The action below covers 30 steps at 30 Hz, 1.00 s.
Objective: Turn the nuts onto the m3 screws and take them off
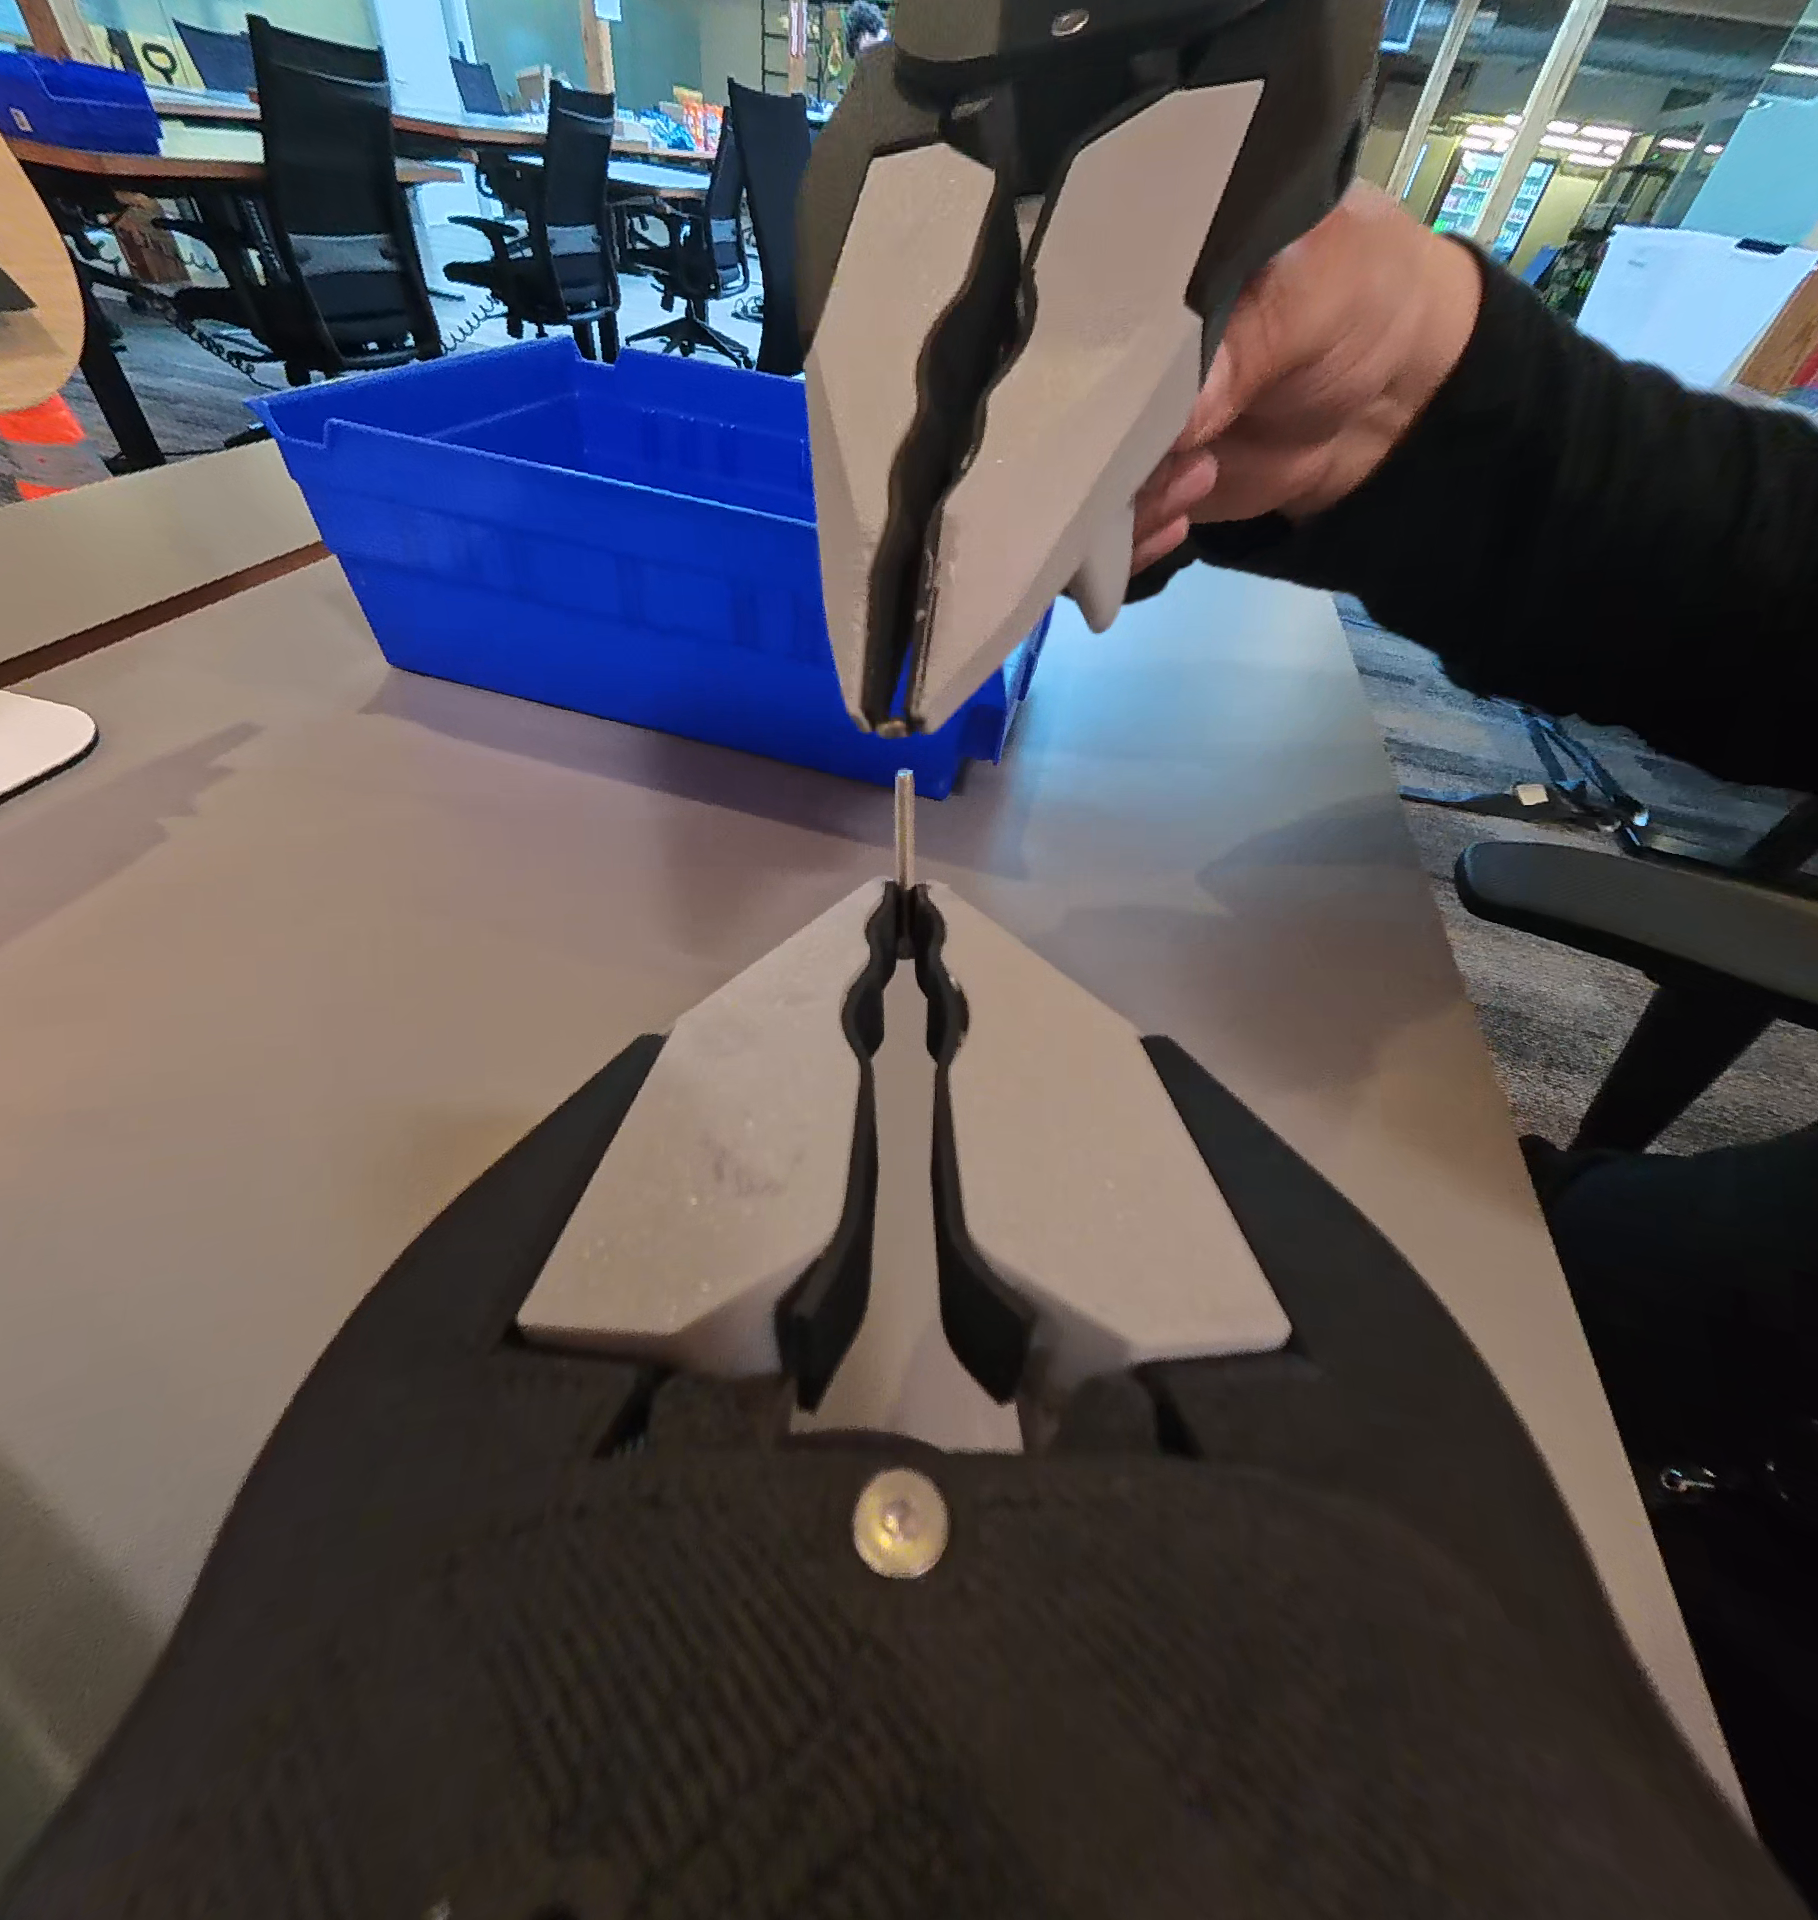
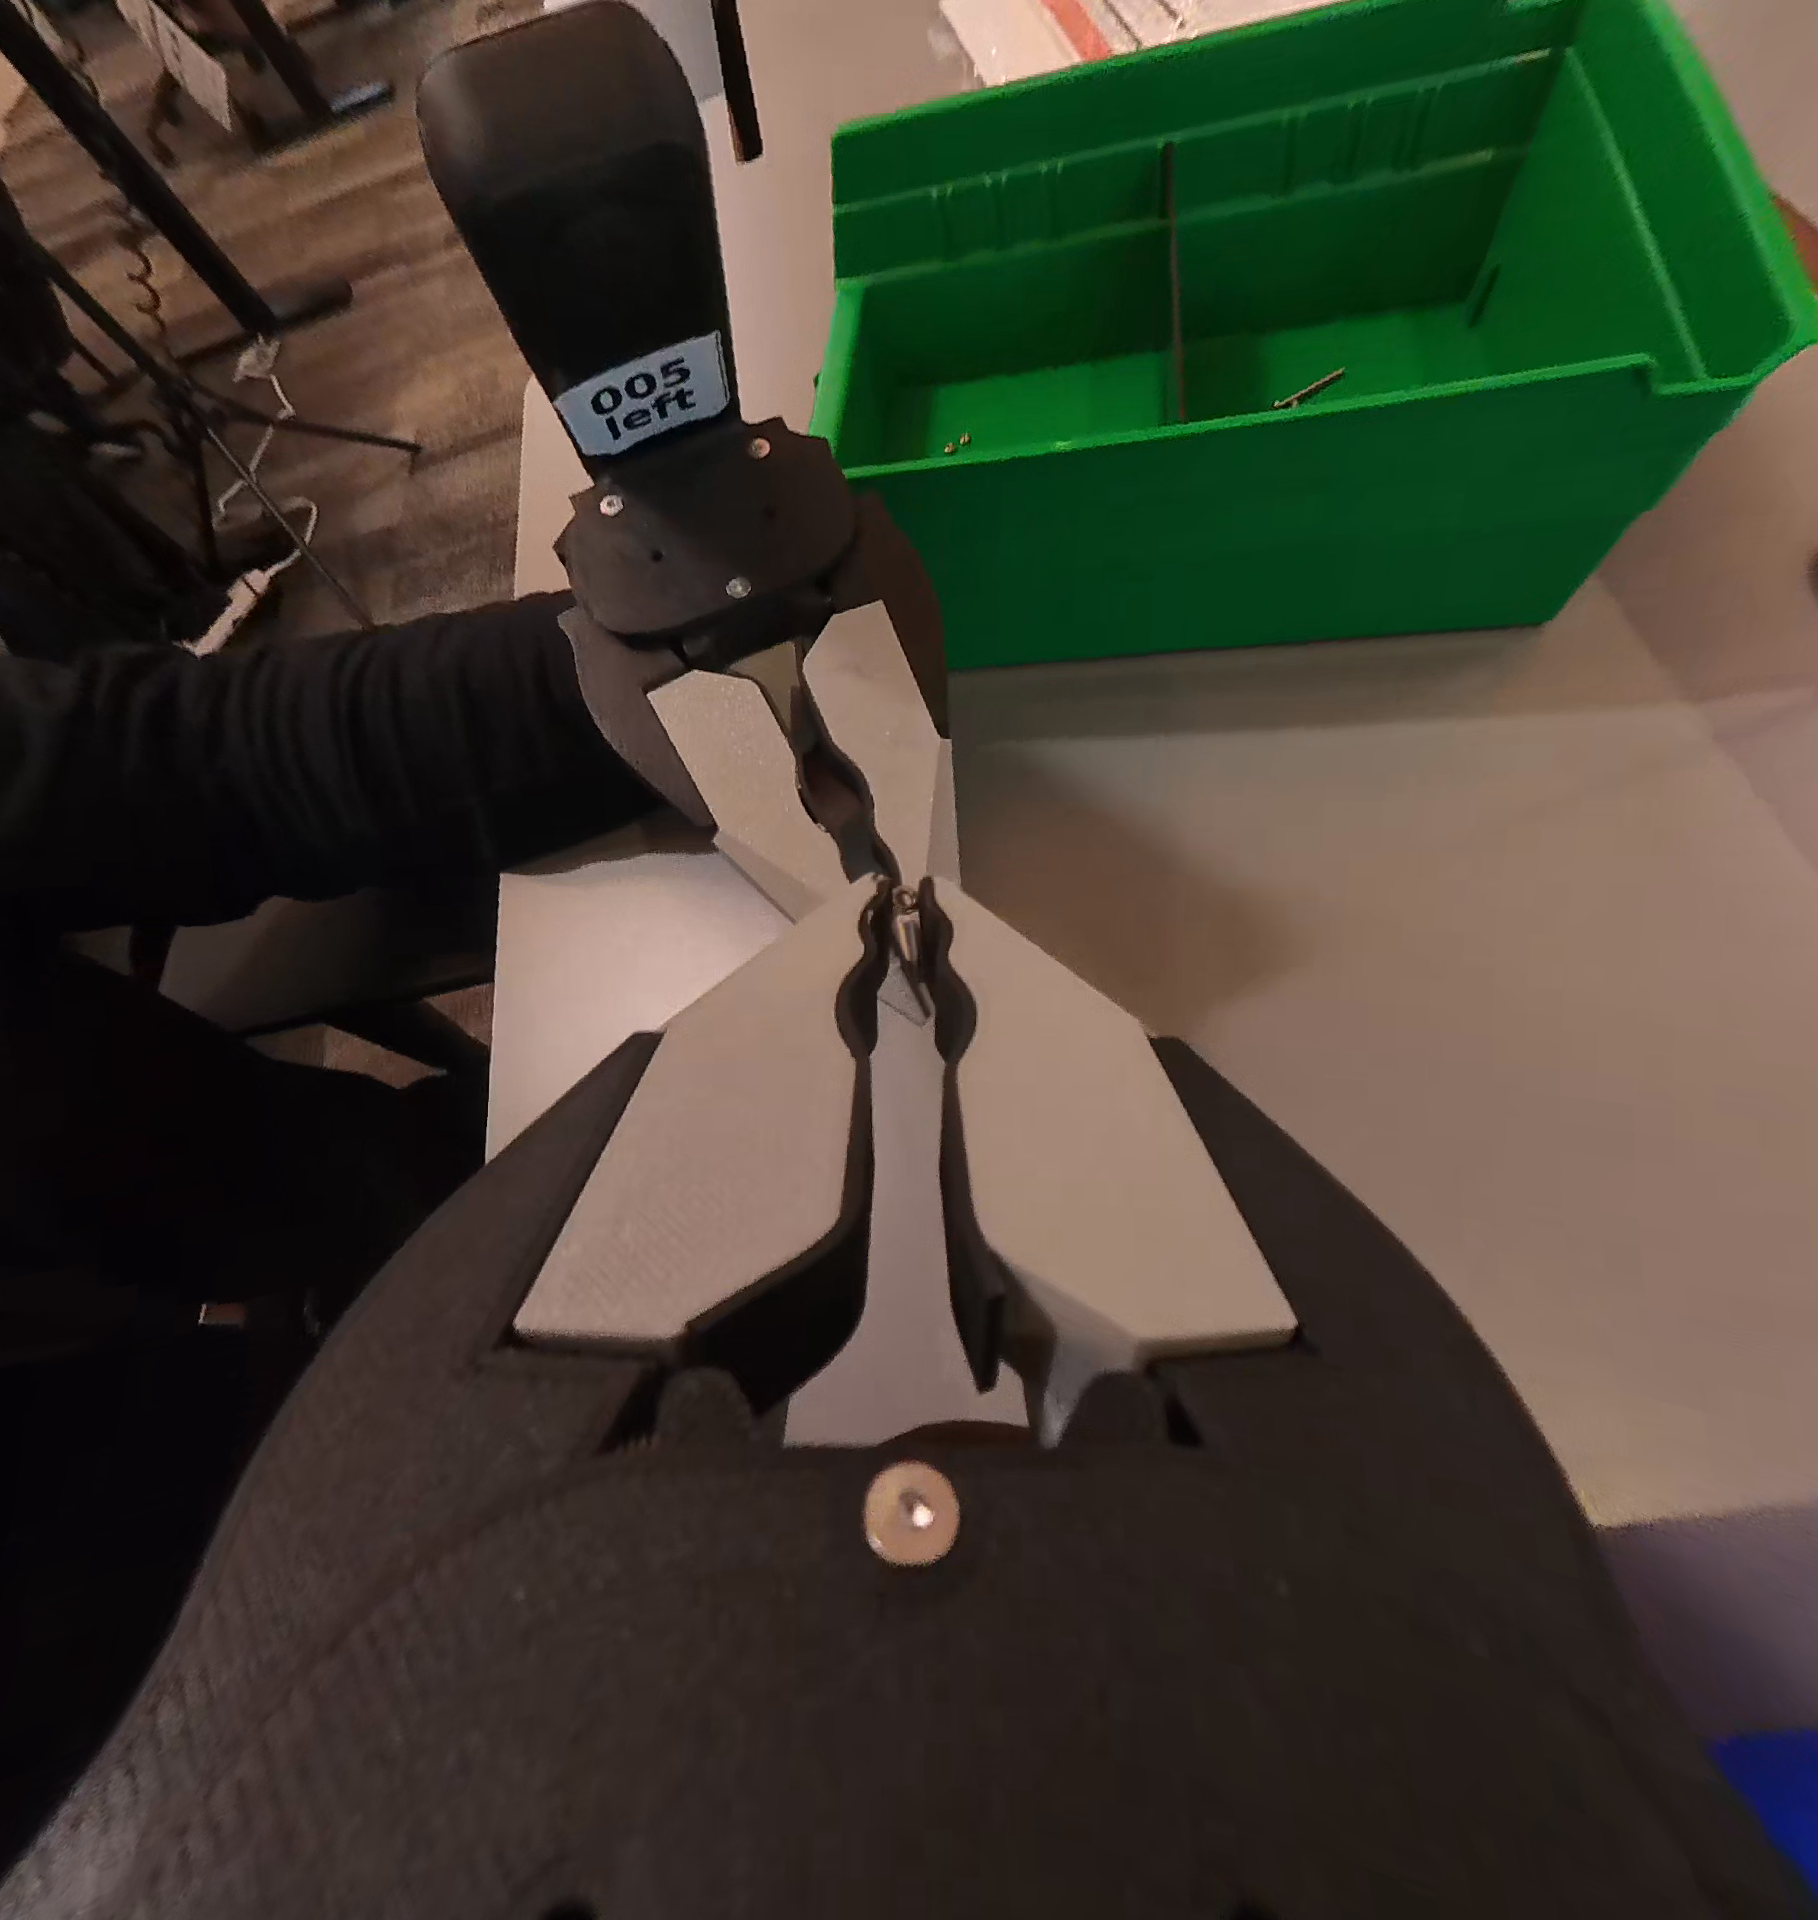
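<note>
My left gripper is shut on the lower end of a thin silver M3 screw, which stands upright above the grey table. My right gripper comes down from above, held by a hand in a black sleeve. It is shut on a small brass-coloured nut, a short gap above the screw's tip and roughly in line with it. In the right wrist view my right gripper points at the left gripper, and the screw shows in the gap between its fingers.
A blue bin stands behind the grippers. A green divided bin holds a loose screw and two small nuts. A white base lies at the left. A chair is past the table's right edge. Across from one pair of fingers to the other is roughly 4 cm.
</note>
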Motion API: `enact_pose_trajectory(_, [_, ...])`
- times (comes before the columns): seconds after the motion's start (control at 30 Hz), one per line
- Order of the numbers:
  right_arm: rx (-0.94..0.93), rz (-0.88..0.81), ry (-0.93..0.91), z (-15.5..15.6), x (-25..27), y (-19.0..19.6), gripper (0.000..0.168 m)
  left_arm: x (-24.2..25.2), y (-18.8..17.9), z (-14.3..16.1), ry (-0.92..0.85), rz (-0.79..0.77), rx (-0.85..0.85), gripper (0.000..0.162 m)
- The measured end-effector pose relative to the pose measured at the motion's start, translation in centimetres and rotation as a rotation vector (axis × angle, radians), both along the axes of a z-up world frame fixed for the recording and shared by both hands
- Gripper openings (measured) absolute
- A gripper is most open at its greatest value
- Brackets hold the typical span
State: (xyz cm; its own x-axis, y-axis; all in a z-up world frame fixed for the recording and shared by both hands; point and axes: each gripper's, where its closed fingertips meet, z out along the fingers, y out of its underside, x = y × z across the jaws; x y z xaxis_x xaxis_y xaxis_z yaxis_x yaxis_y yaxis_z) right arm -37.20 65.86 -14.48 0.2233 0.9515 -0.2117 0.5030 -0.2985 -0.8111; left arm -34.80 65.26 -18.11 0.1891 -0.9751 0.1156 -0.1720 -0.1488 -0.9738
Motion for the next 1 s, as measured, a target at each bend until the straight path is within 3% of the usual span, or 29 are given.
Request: enact_pose_trajectory(1.0, [-0.024, 0.028, -0.09, -0.4, 0.19, -0.31, 0.002, 0.05, -0.09, 0.26, -0.008, 0.0, 0.015, 0.0])
